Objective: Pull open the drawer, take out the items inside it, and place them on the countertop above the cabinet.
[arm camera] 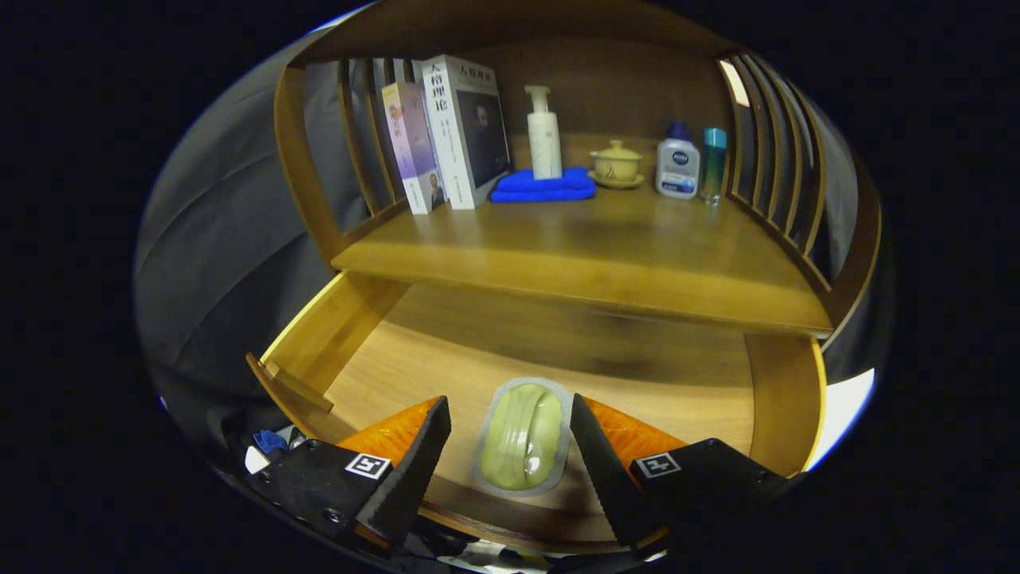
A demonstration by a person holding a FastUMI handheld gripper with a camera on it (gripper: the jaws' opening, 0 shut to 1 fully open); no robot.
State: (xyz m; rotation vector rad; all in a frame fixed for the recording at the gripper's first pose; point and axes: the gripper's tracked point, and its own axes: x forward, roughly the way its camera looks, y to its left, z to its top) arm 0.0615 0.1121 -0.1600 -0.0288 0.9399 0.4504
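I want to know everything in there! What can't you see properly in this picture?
- Drawer, gripper view: its back is hidden under the countertop.
- Green packet lies between the open gripper fingers; its contents are too unclear to name.
- Back of the books: hidden by their own fronts.

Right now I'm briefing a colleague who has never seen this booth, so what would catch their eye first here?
First, the pale green oval item in a clear packet, lying on the floor of the pulled-open wooden drawer, between the fingers of the open gripper, which do not touch it. Next, on the wooden countertop above, the folded bright blue cloth with a white pump bottle standing on it.
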